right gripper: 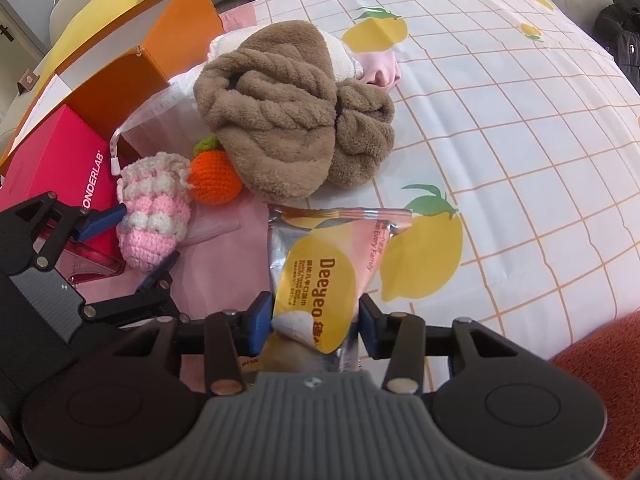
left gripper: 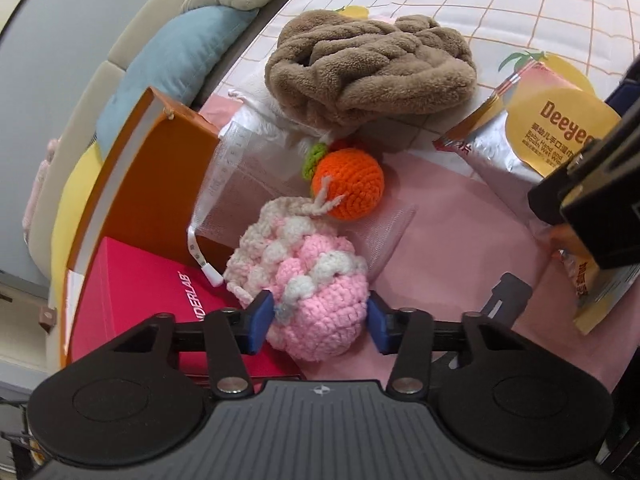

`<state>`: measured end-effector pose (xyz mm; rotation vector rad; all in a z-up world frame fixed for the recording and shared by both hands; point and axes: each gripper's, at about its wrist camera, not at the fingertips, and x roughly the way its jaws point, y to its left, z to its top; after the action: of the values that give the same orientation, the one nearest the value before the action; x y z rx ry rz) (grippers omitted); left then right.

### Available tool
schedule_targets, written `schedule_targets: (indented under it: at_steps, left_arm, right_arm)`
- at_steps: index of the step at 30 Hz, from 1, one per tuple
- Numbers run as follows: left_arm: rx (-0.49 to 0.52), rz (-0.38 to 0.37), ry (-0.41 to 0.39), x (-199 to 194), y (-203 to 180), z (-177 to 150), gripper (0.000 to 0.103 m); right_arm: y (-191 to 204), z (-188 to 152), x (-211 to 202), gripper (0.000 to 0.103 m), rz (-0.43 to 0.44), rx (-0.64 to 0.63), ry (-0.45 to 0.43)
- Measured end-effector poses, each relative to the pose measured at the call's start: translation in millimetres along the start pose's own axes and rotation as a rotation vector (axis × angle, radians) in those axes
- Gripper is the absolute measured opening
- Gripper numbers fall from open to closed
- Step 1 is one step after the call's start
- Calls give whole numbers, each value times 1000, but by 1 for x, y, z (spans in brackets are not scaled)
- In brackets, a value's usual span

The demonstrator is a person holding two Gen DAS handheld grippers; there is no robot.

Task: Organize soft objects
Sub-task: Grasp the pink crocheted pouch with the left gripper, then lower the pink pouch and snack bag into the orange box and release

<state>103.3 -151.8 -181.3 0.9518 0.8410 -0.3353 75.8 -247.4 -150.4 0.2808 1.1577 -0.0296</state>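
A: Pink-and-cream crochet is seen between the blue pads of the left tongs (left gripper: pixel 320 320); the crochet pouch (left gripper: pixel 304 280) lies on the pink cloth (left gripper: pixel 460 240) on the bed, just beside the orange crochet ball (left gripper: pixel 348 190), and both pads appear to be pressed against its sides.

B: It is judged light, soft and squashy; it is best taken across the fat middle, so that the yarn is not snagged.

A: And the right tongs (right gripper: pixel 316 326)?

B: They are closed on the wet-wipe pack (right gripper: pixel 320 276), which is judged crinkly and slippery; "Deeyeo" can be read on its yellow label. "WONDERLAB" is partly read on the red box (right gripper: pixel 60 168) inside the orange box (right gripper: pixel 120 80). The brown fleece (right gripper: pixel 288 120) is left untouched.
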Motion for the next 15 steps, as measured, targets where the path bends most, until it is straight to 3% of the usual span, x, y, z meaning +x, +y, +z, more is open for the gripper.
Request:
schedule_targets:
  at_steps: [2, 4, 15]
  left_arm:
    - [-1, 2, -19, -4, 2, -2, 36]
    - [-21, 0, -46, -11, 6, -3, 28]
    - [-327, -140, -143, -73, 49, -25, 21]
  right_arm:
    - [0, 0, 0, 44, 0, -1, 1]
    - [1, -1, -2, 44, -3, -2, 2]
    - [8, -9, -27, 41, 40, 14, -7]
